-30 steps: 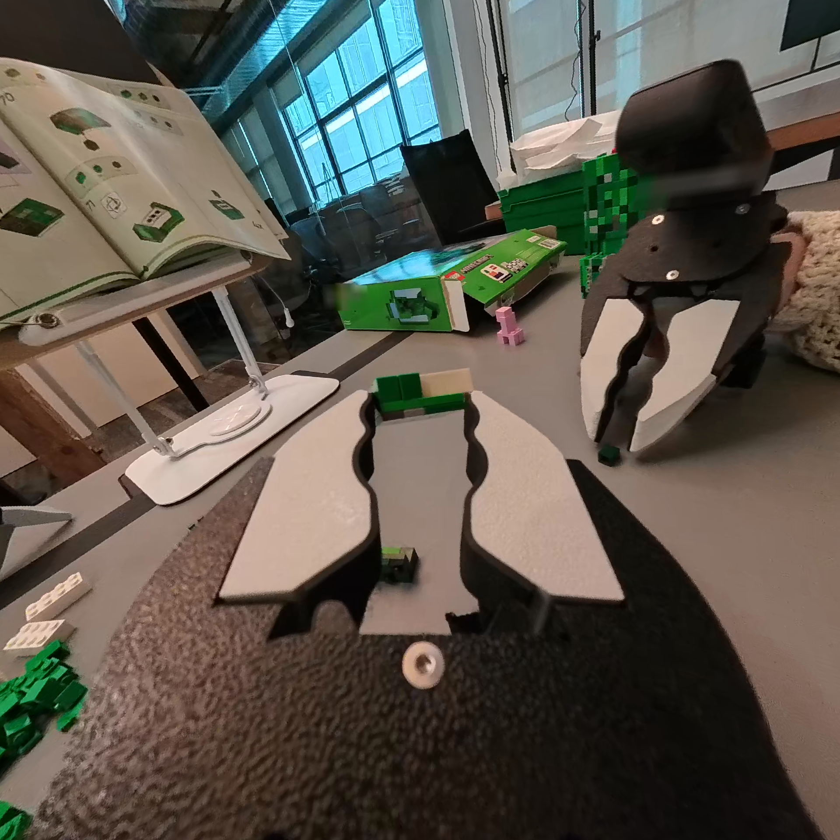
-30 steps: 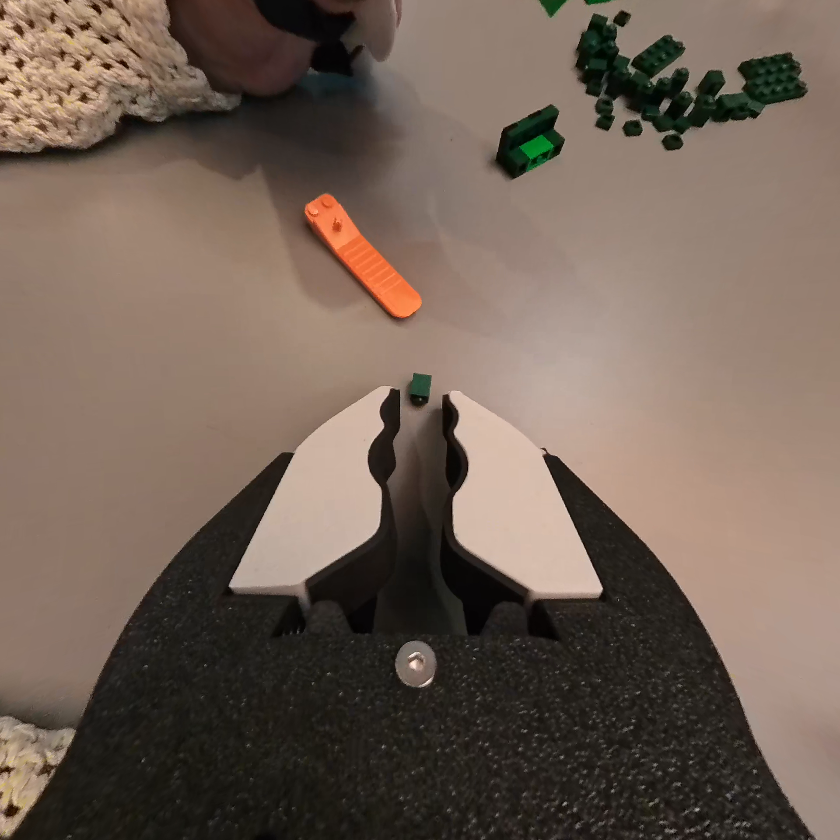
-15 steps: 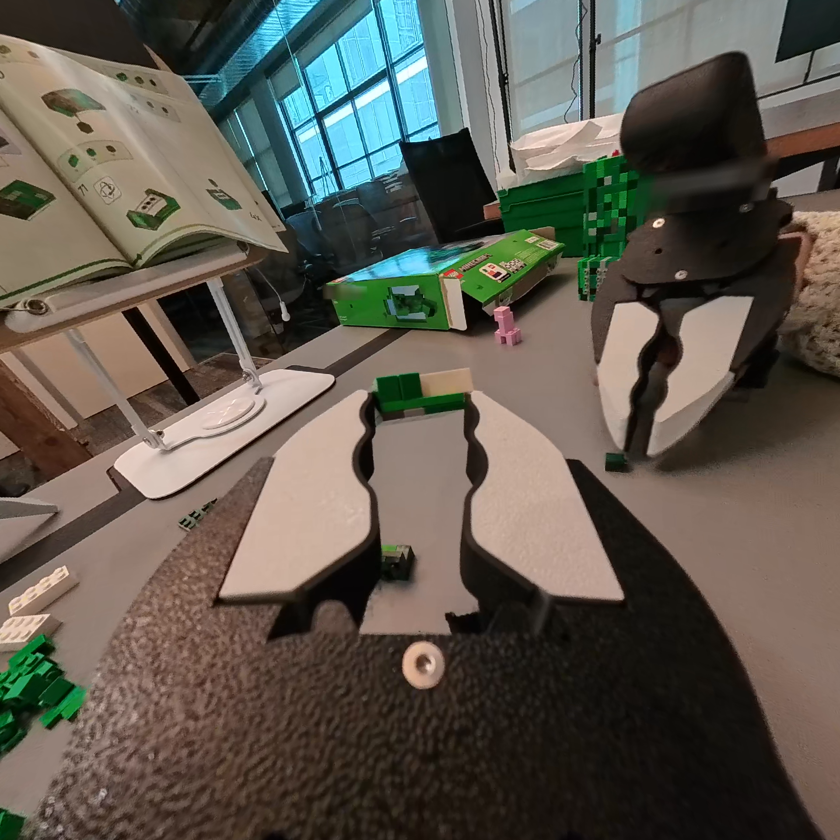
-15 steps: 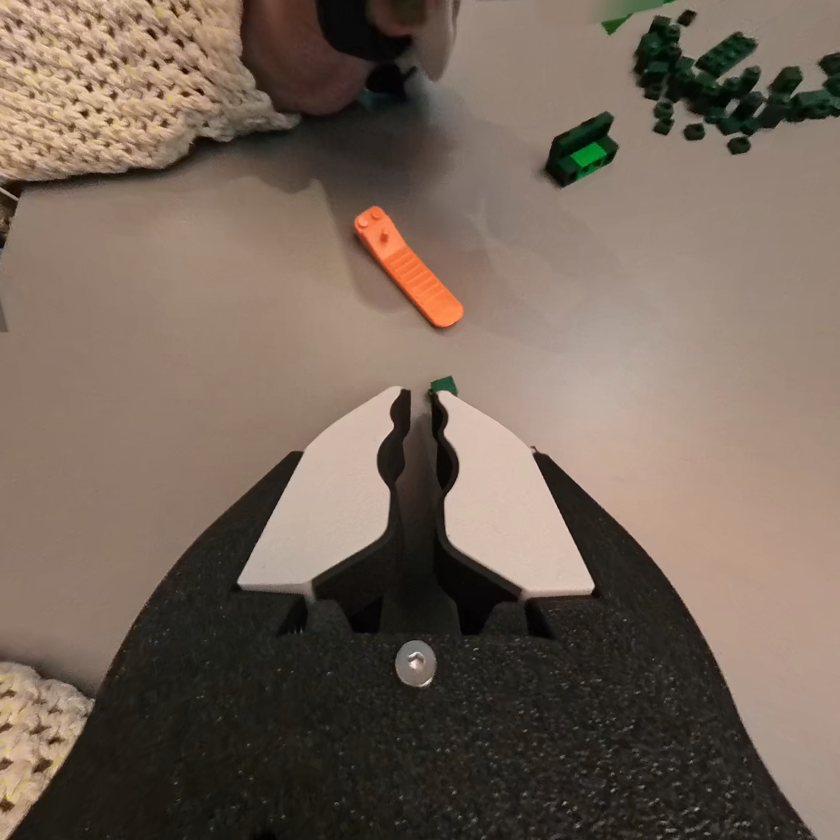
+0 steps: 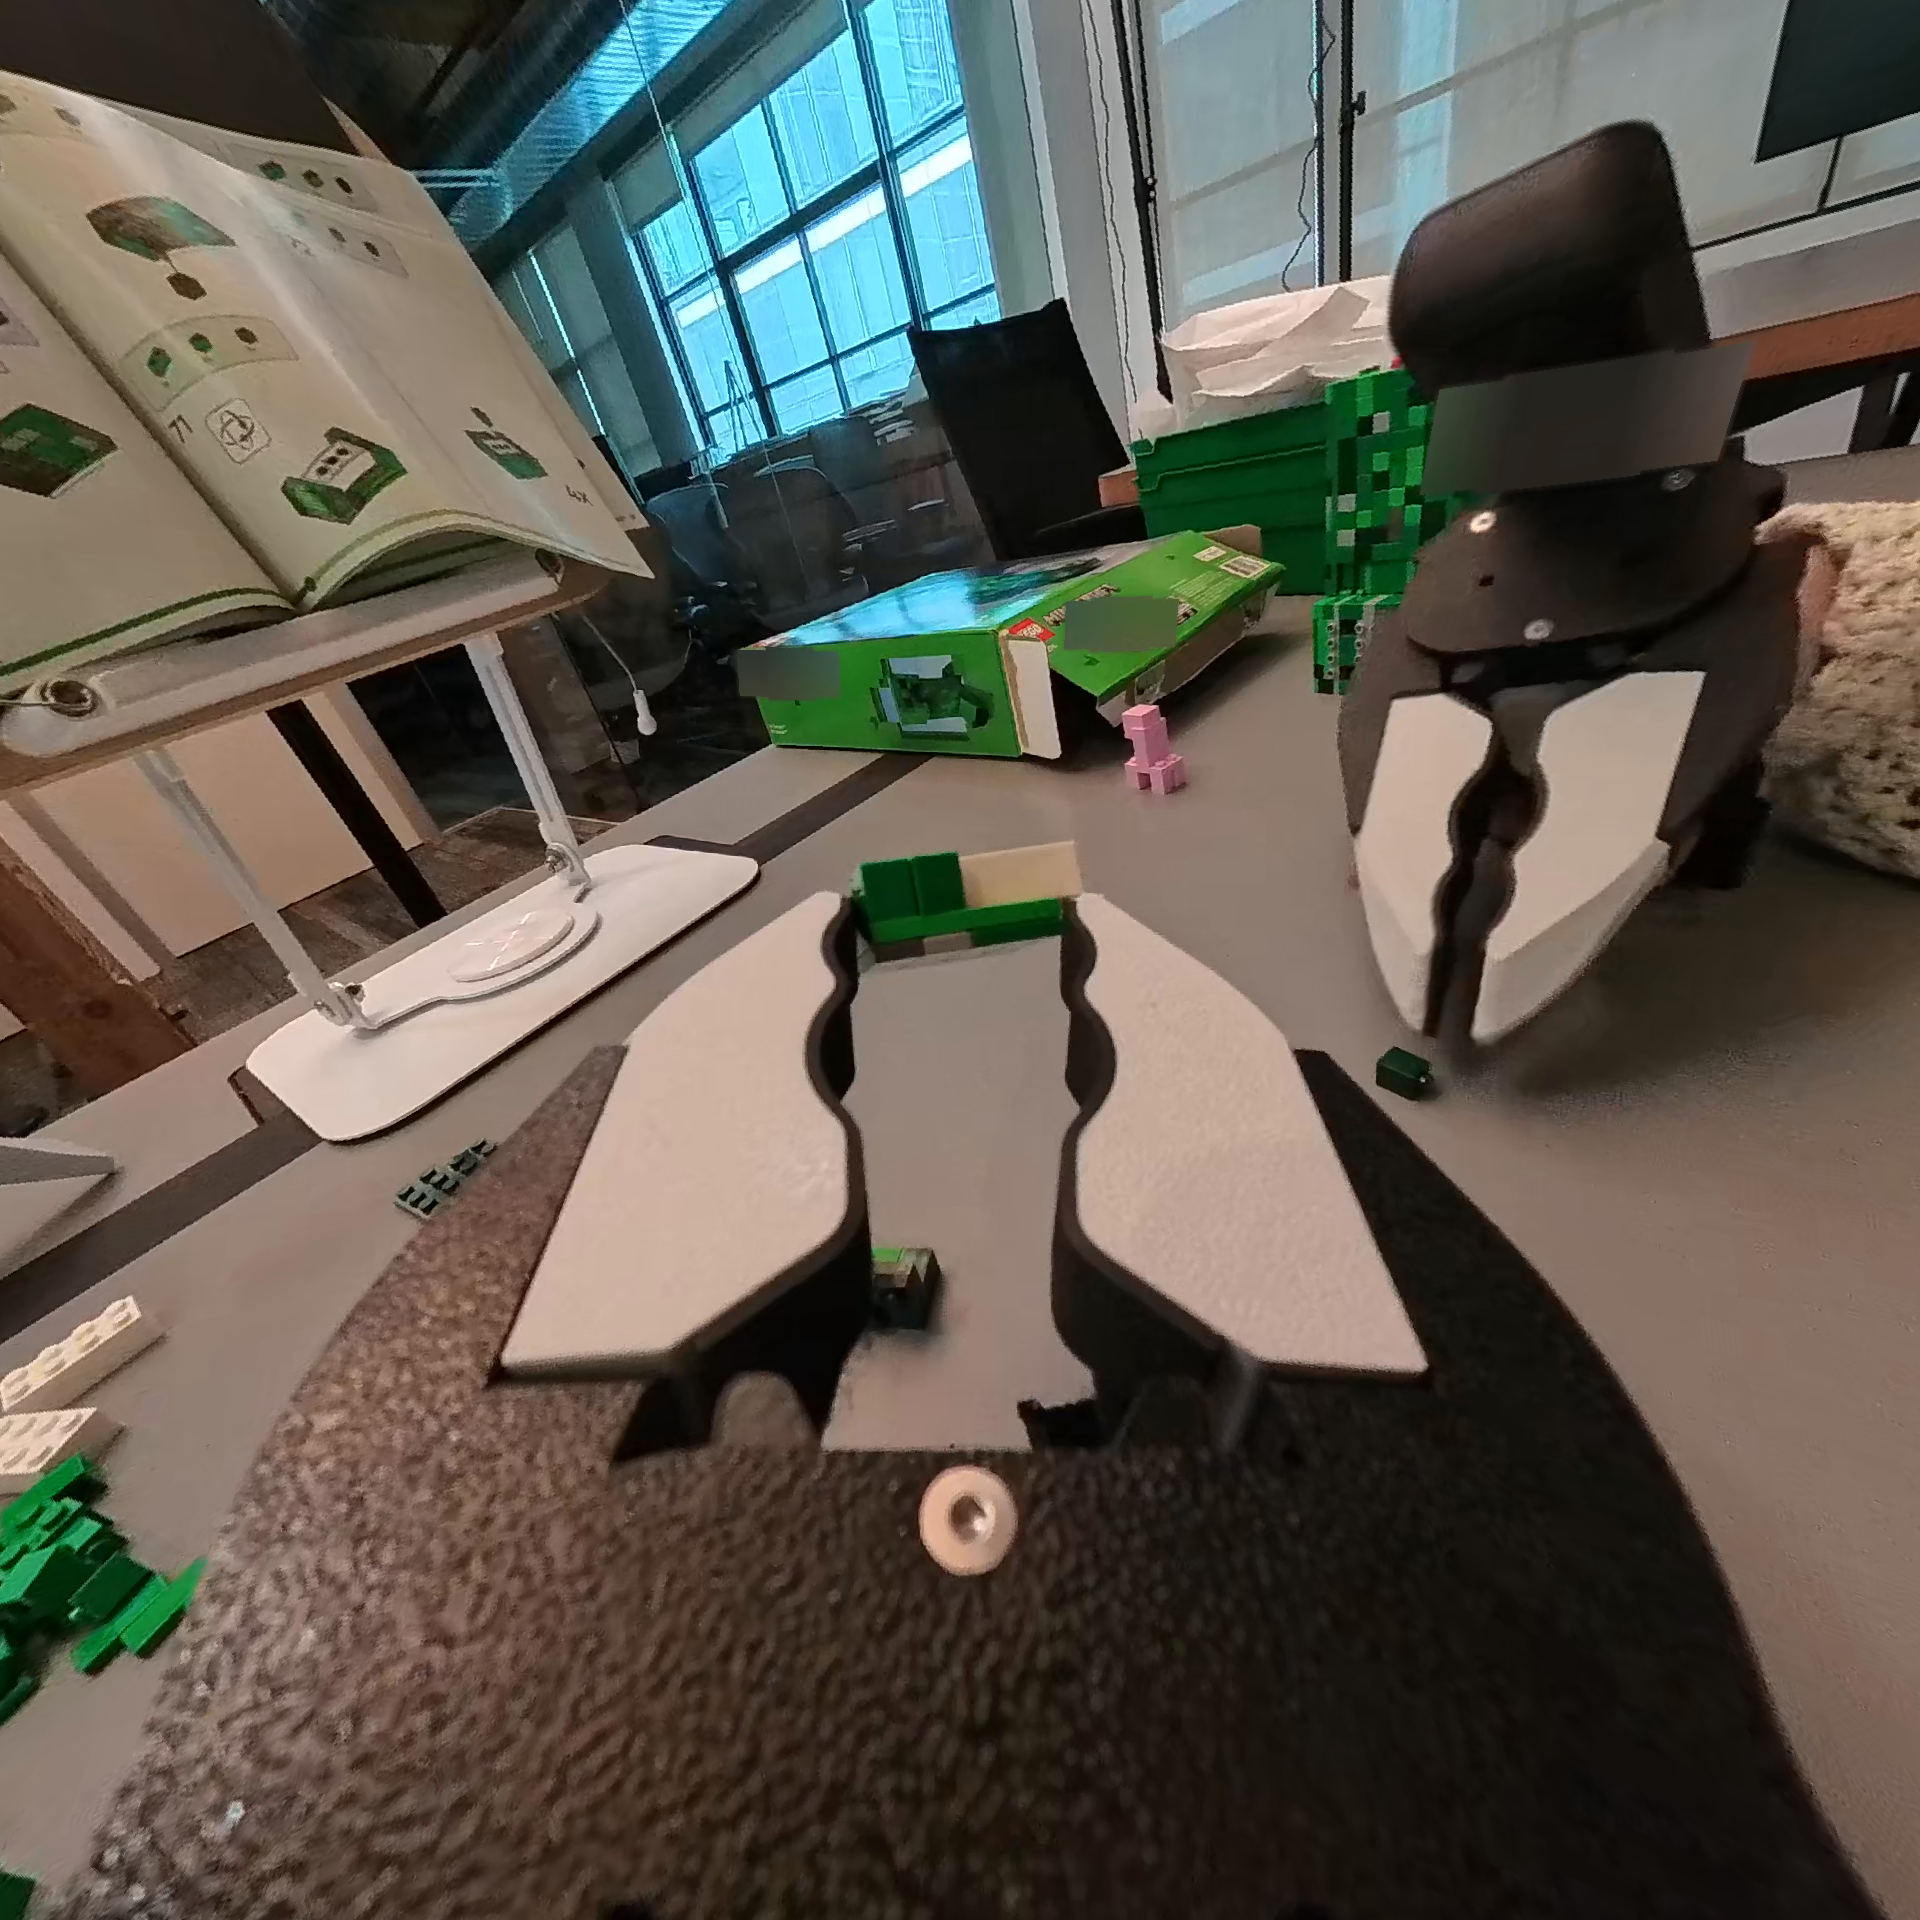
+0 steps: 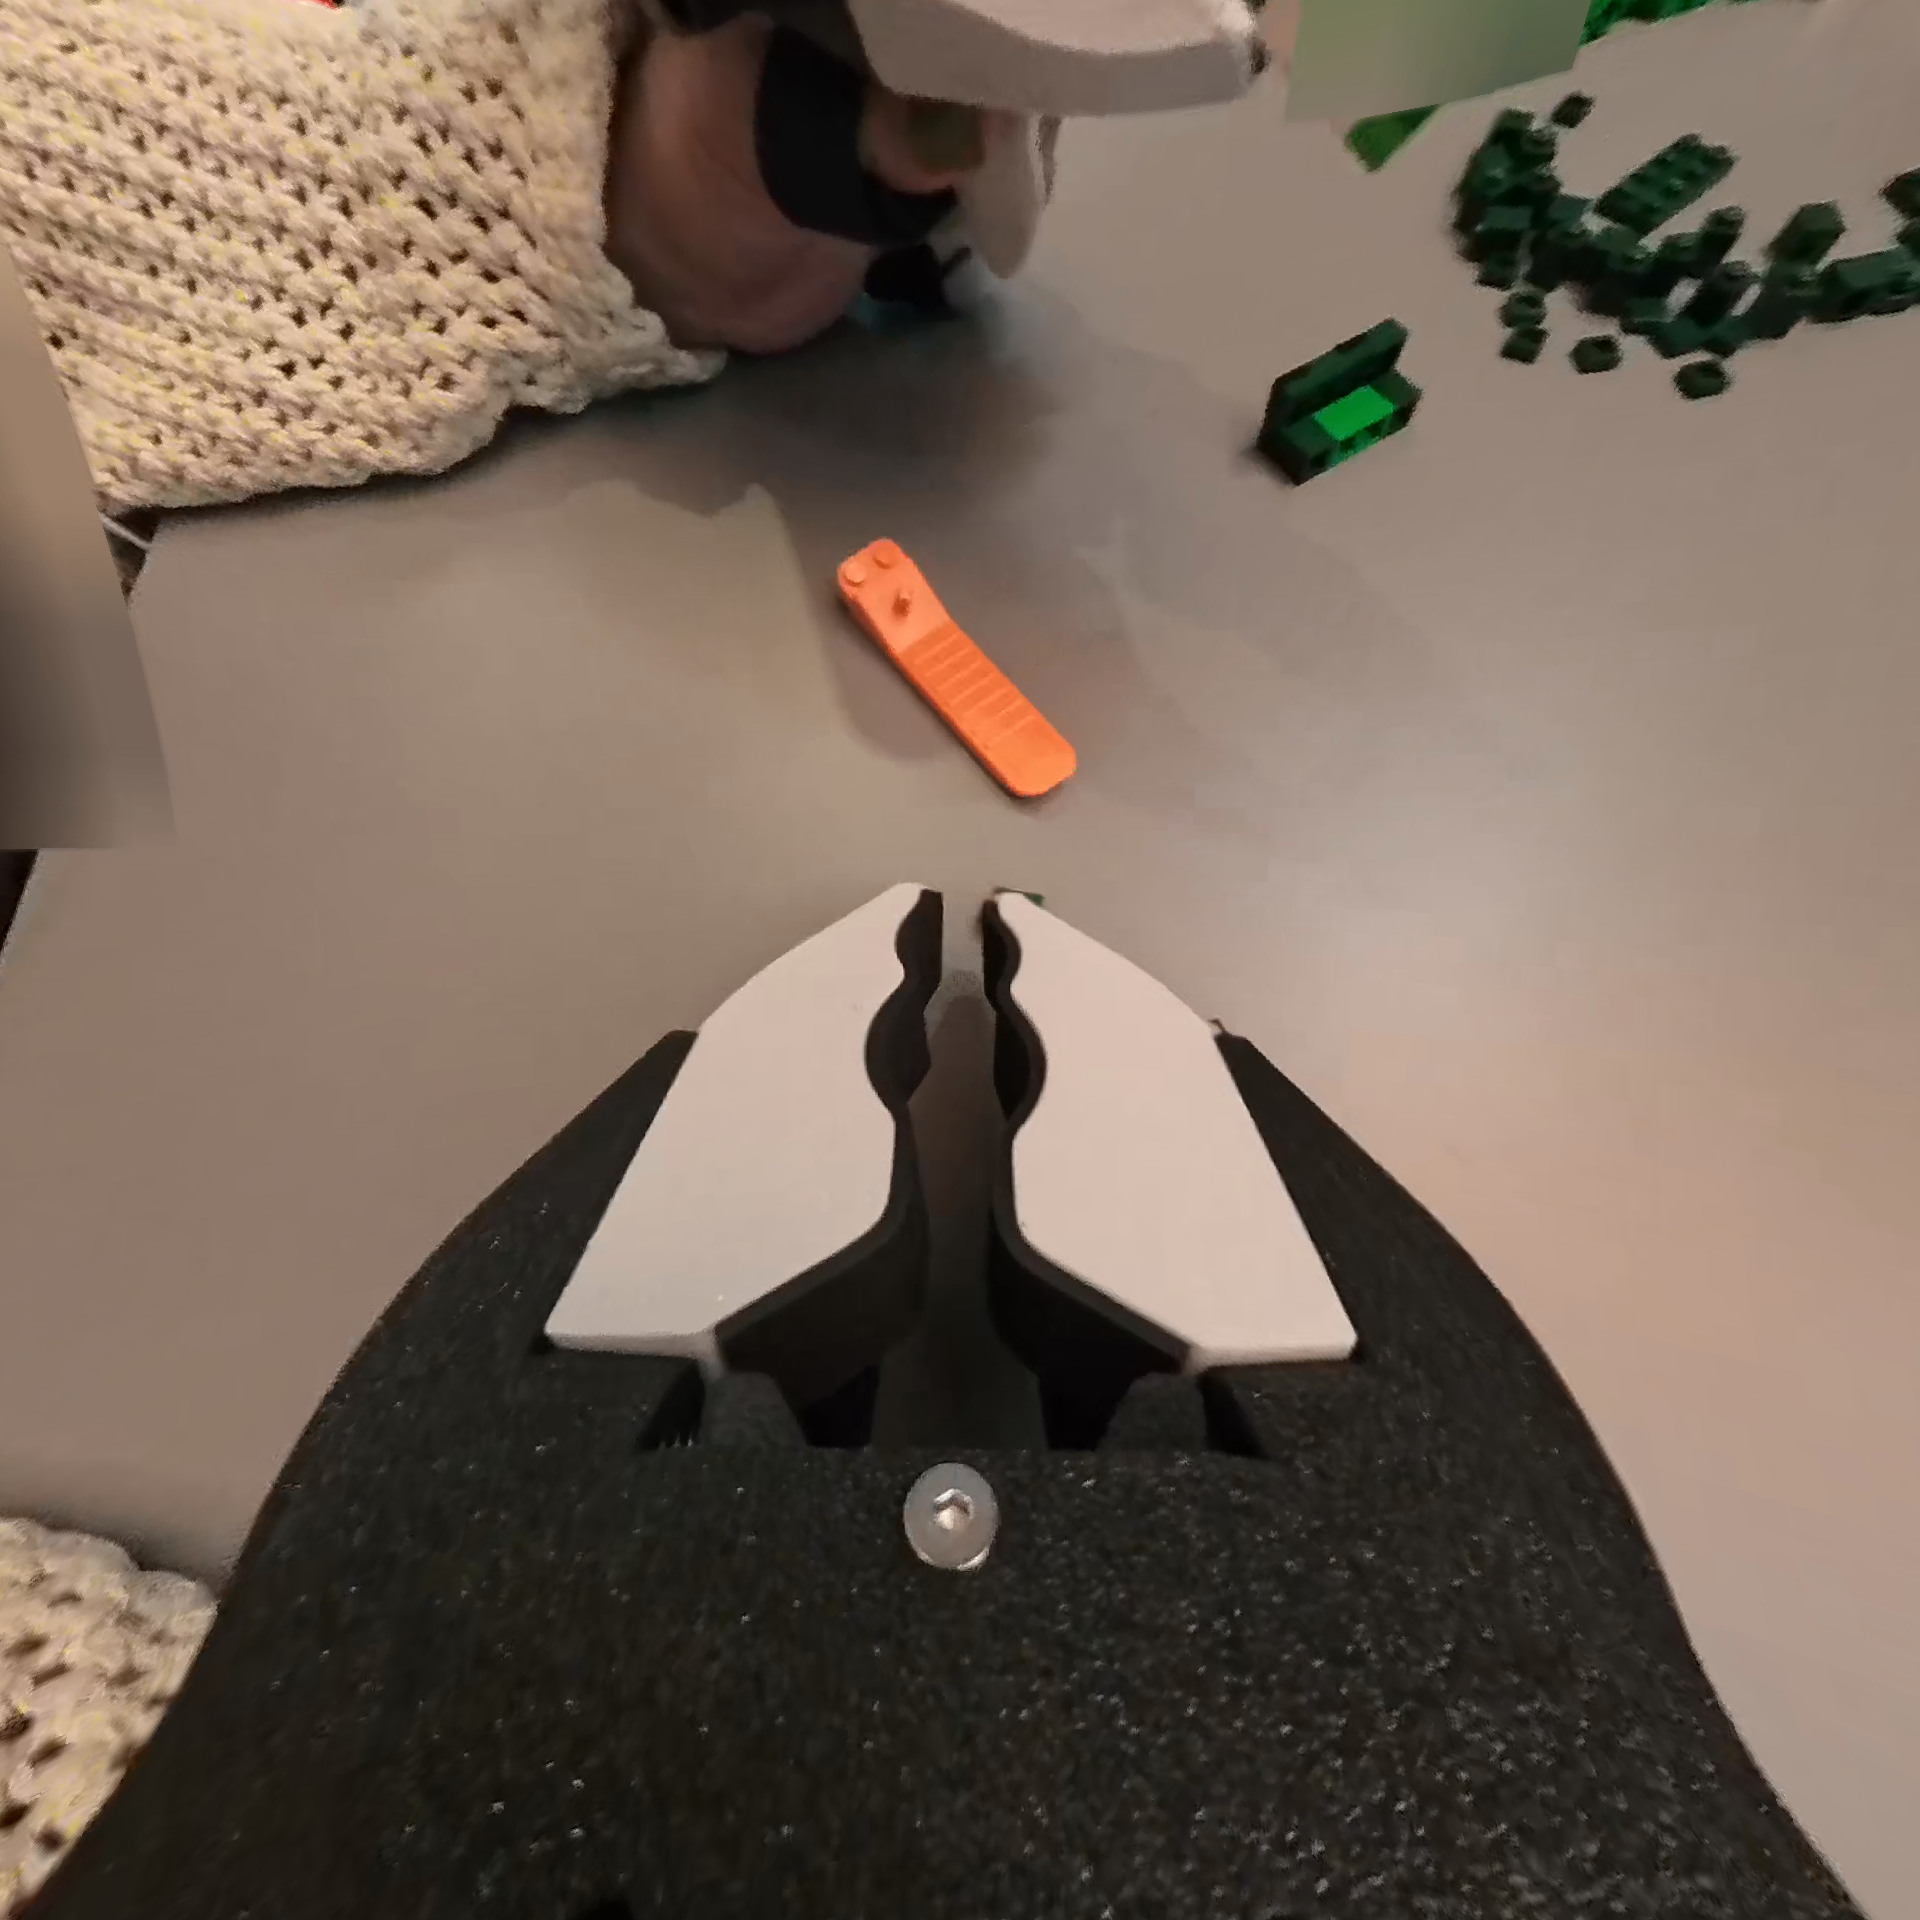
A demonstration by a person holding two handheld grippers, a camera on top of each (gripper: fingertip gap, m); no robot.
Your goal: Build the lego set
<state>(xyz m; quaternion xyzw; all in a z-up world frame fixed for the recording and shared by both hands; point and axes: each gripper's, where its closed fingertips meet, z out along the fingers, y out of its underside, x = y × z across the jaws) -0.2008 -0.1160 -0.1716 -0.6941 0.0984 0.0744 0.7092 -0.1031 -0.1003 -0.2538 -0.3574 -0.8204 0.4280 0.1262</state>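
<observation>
My left gripper (image 5: 961,925) is shut on a green-and-white lego assembly (image 5: 966,899), held across its fingertips above the grey table (image 5: 1558,1299). My right gripper (image 6: 961,909) points down at the table with its jaws almost together and nothing between them. It also shows in the left wrist view (image 5: 1455,1023). A small dark green brick (image 5: 1405,1070) lies on the table just beside its tips. In the right wrist view only a sliver of that brick (image 6: 1018,896) peeks out past the right fingertip.
An orange brick separator (image 6: 956,665), a dark green sub-assembly (image 6: 1340,416) and a pile of dark green bricks (image 6: 1662,239) lie ahead of the right gripper. The left wrist view shows an instruction booklet (image 5: 260,395) on a white stand (image 5: 499,977), a green box (image 5: 997,665), a pink figure (image 5: 1151,748) and loose bricks (image 5: 73,1558). About 6 centimetres separates my right fingertips from the orange brick separator (image 6: 956,665).
My right gripper has narrowed its jaws. The small dark green brick, earlier in front of the gap, now lies outside it beside the right fingertip. My left gripper still holds the assembly.
</observation>
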